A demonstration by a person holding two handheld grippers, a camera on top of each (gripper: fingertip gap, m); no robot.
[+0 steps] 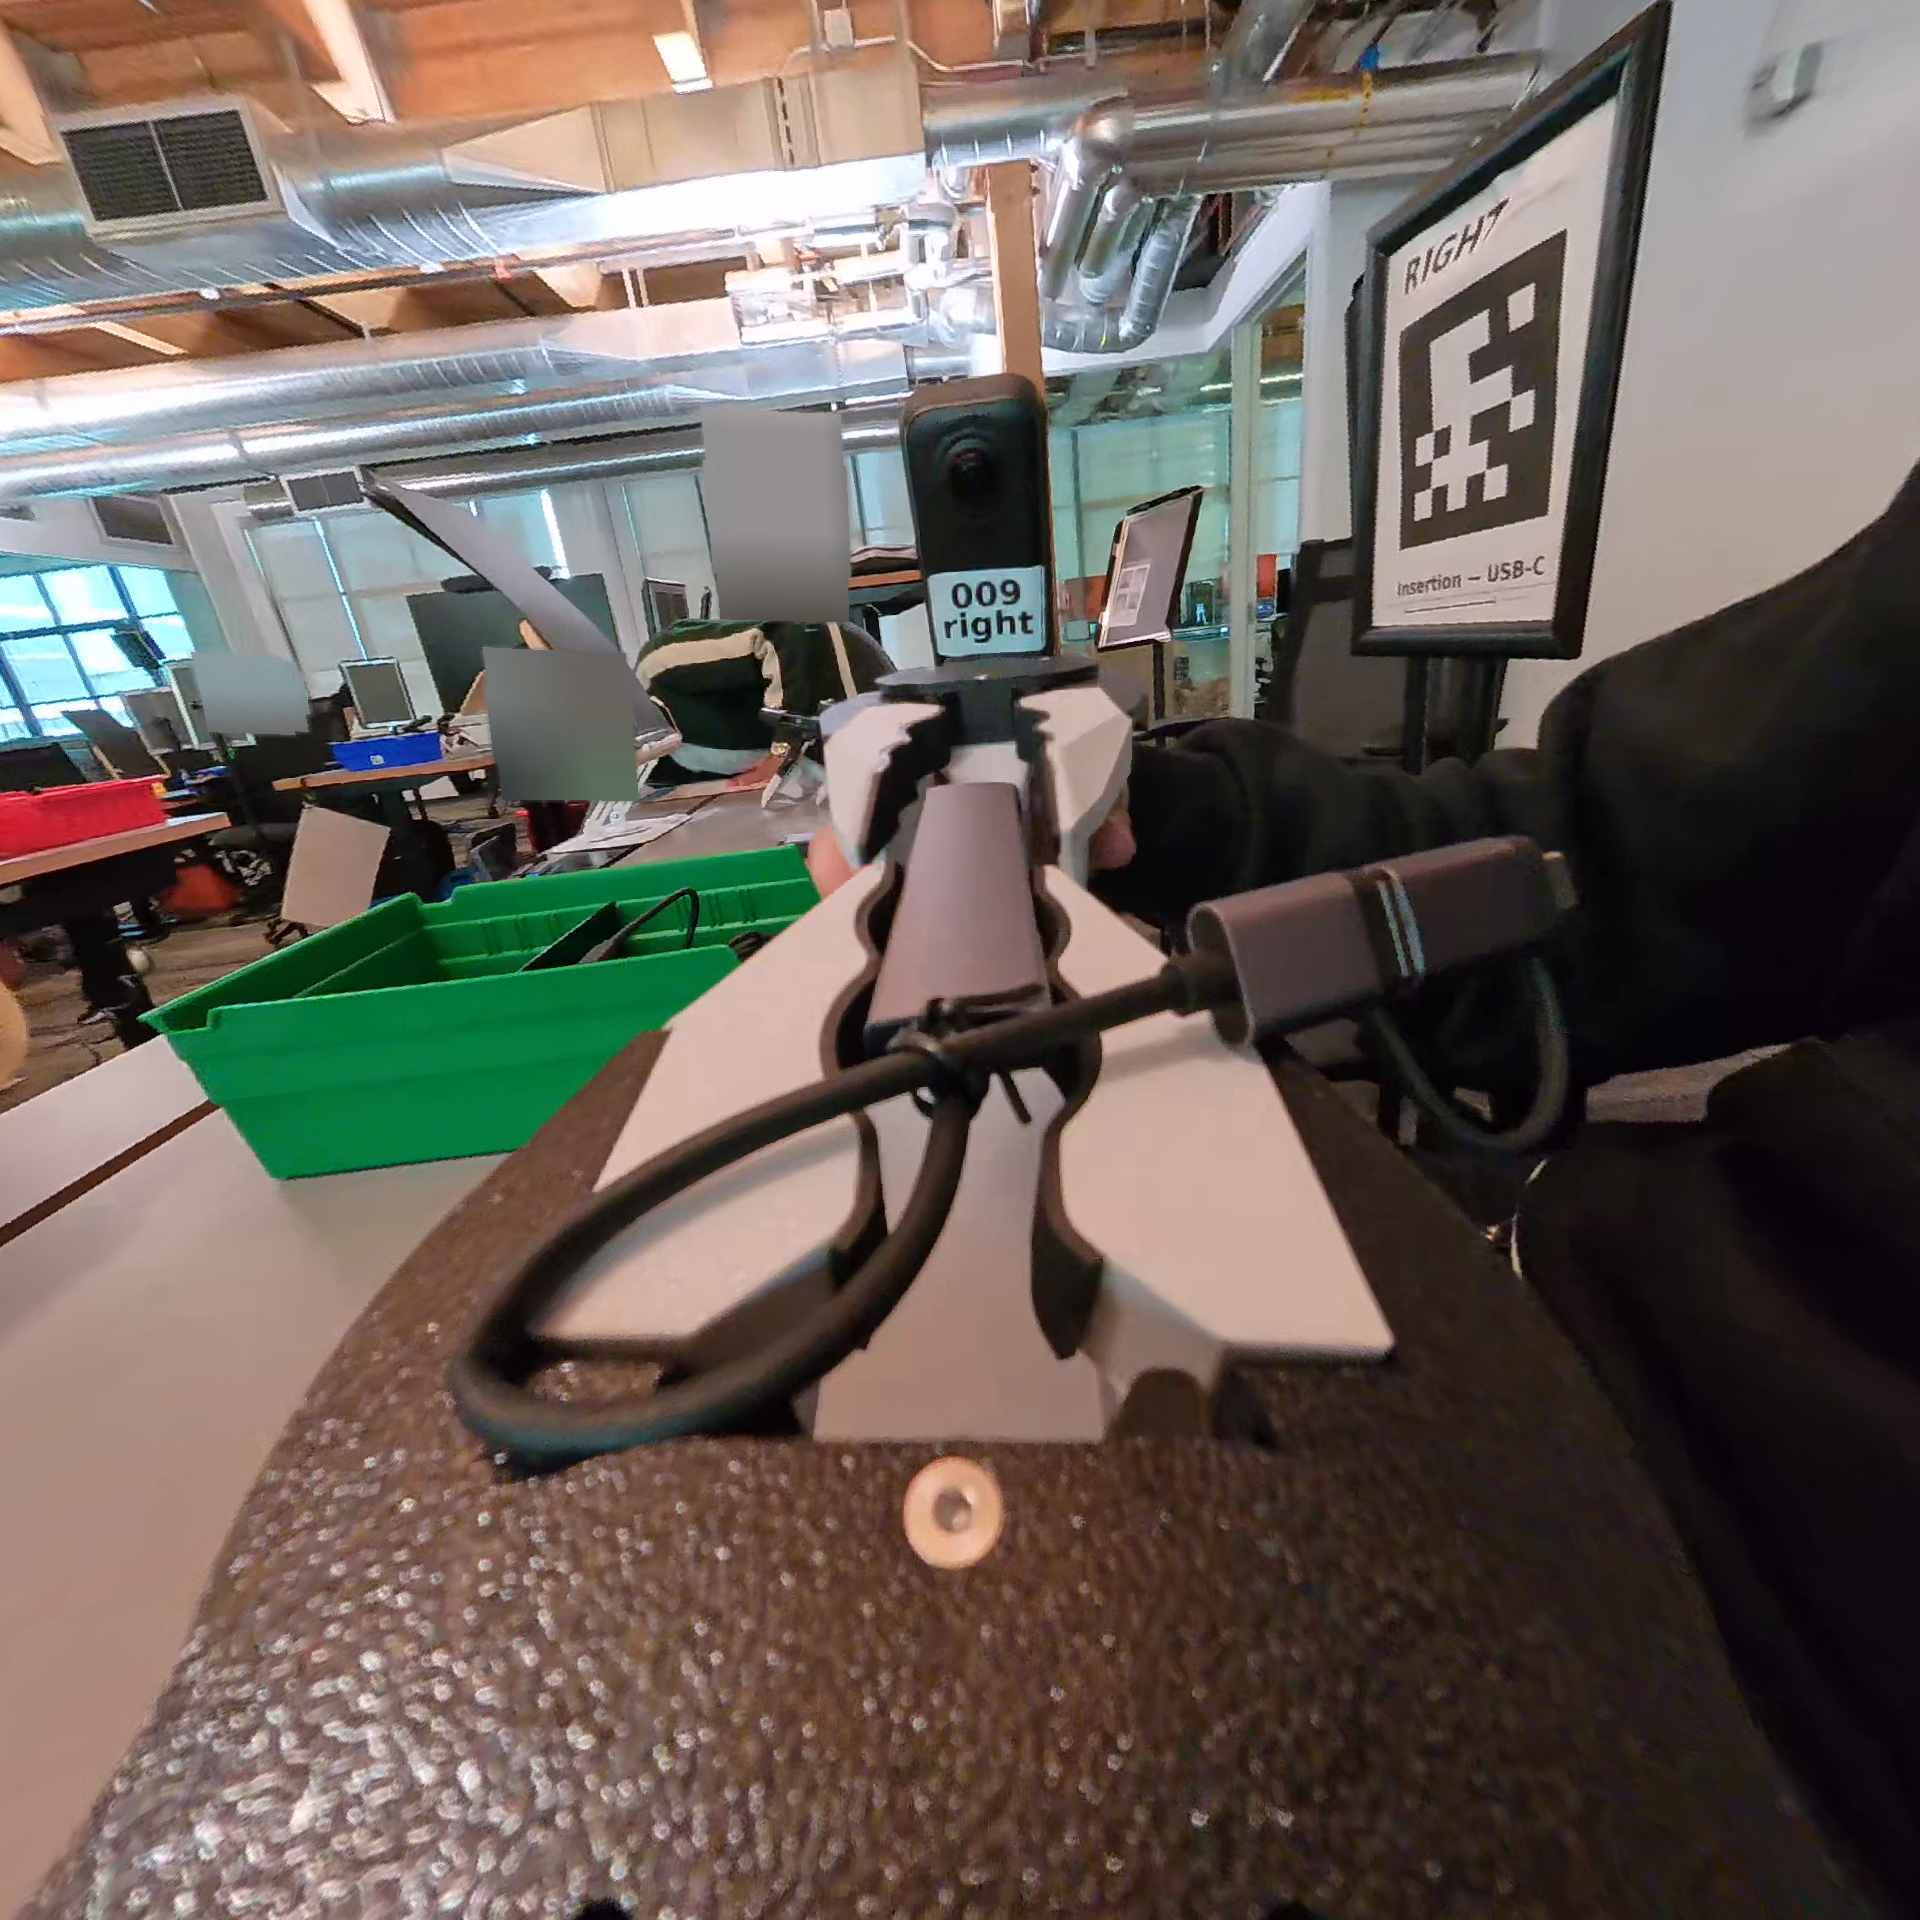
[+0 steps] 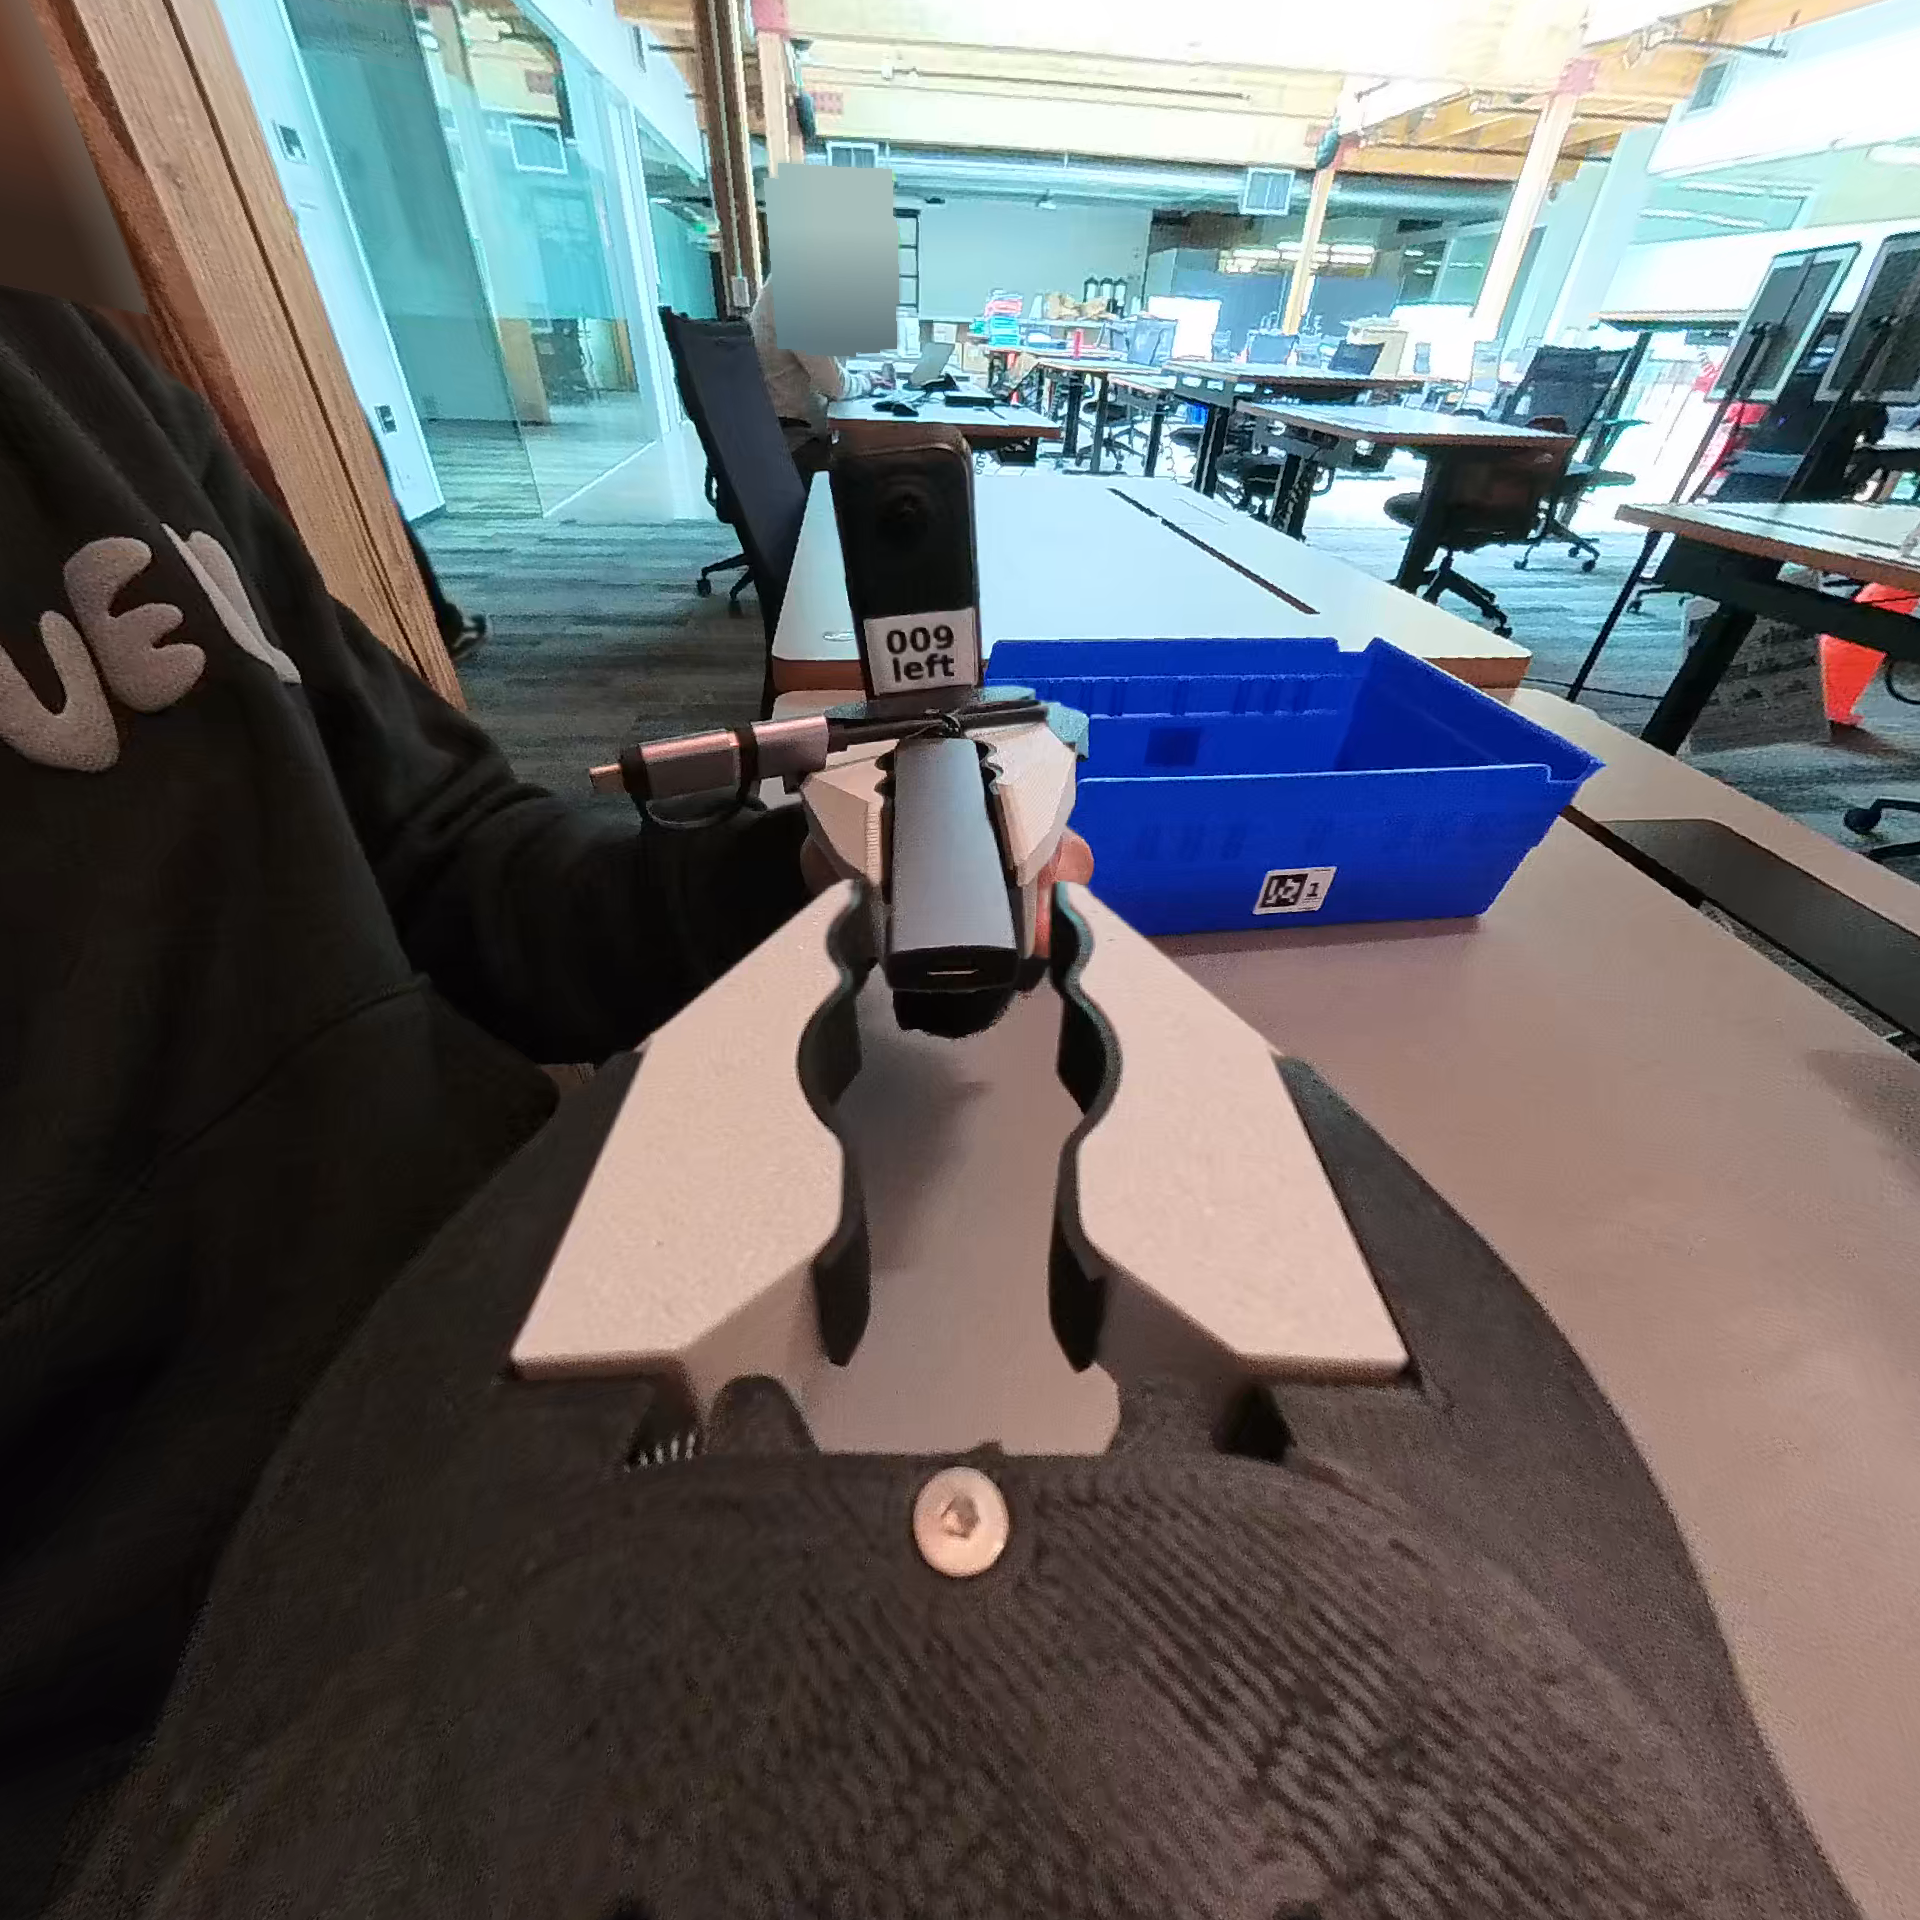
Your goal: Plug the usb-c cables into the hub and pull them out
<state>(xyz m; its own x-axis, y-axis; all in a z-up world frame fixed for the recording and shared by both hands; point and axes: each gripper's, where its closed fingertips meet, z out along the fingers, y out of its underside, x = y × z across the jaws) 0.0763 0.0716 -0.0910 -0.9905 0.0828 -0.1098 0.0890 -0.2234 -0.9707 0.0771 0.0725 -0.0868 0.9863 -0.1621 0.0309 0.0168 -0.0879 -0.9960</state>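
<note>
A slim grey hub (image 1: 958,904) lies lengthwise between my two grippers, which face each other above the table. My left gripper (image 1: 961,920) is shut on its cable end. The hub's black tail cable (image 1: 727,1226) loops over my left finger, is tied with a zip tie, and ends in a grey plug (image 1: 1382,935) sticking out sideways. In the right wrist view the hub's free end with its port (image 2: 951,971) sits between the fingertips of my right gripper (image 2: 956,935), which is open with small gaps on both sides. The left gripper (image 2: 935,805) holds the hub's far end there.
A green bin (image 1: 436,1029) with black cables inside stands on the table (image 1: 156,1299) behind my left gripper's left side. A blue bin (image 2: 1299,810) stands beyond my right gripper. The person's dark sleeves flank both views. A framed marker sign (image 1: 1486,384) stands at the right. My two grippers' fingertips are within a few centimetres of each other.
</note>
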